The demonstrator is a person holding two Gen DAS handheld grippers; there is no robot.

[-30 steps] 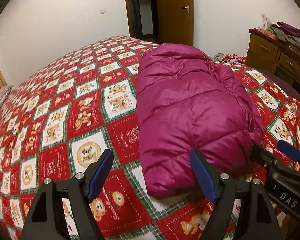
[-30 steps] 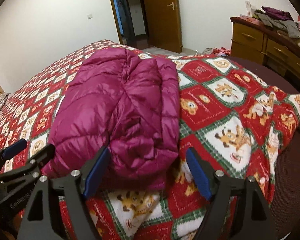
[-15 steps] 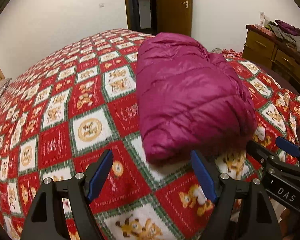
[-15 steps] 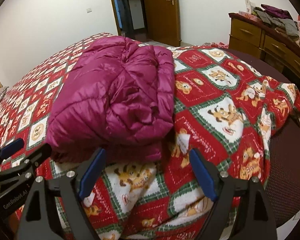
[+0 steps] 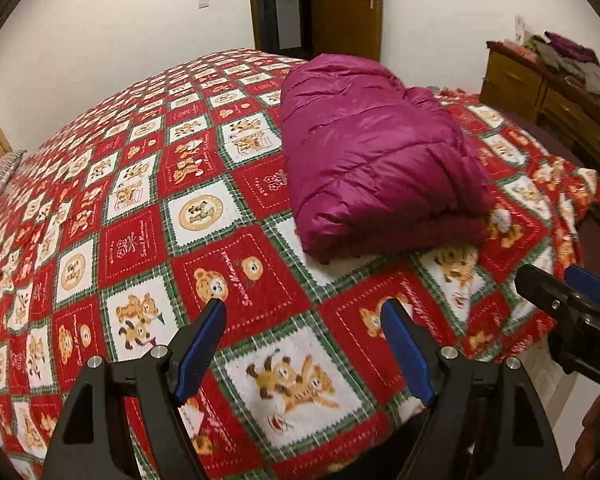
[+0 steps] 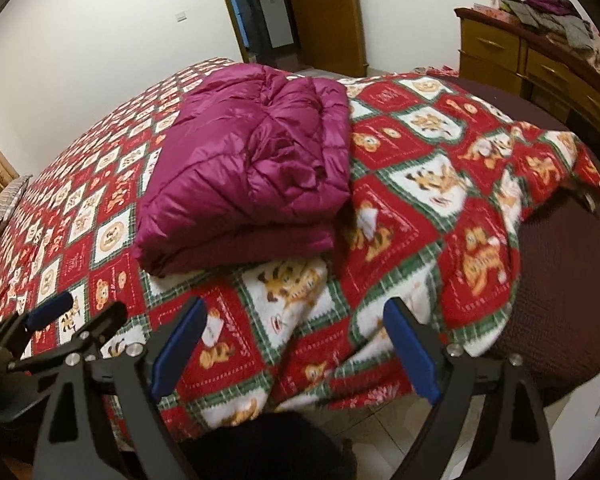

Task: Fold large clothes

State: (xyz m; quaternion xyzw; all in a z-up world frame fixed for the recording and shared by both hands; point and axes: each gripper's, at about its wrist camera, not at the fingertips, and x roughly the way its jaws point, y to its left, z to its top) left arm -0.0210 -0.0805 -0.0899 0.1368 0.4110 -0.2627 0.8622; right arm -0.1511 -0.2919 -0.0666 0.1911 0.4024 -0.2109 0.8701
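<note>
A magenta puffer jacket [image 5: 376, 156] lies folded in a thick bundle on the bed, also in the right wrist view [image 6: 252, 168]. My left gripper [image 5: 304, 336] is open and empty, held over the bed's near edge, short of the jacket. My right gripper [image 6: 296, 332] is open and empty, also short of the jacket, above the blanket's hanging edge. The right gripper shows at the right of the left wrist view [image 5: 568, 292]; the left gripper shows at the left of the right wrist view [image 6: 76, 316].
A red, white and green bear-pattern blanket [image 5: 140, 208] covers the bed. A wooden dresser [image 6: 540, 64] with piled clothes stands at the right wall. A wooden door [image 5: 346, 4] and dark doorway are behind. Tiled floor [image 6: 380, 436] lies below the bed edge.
Both grippers have pulled back from the jacket toward the bed's near edge and risen a little. The jacket stays folded on the bed. Both stay open.
</note>
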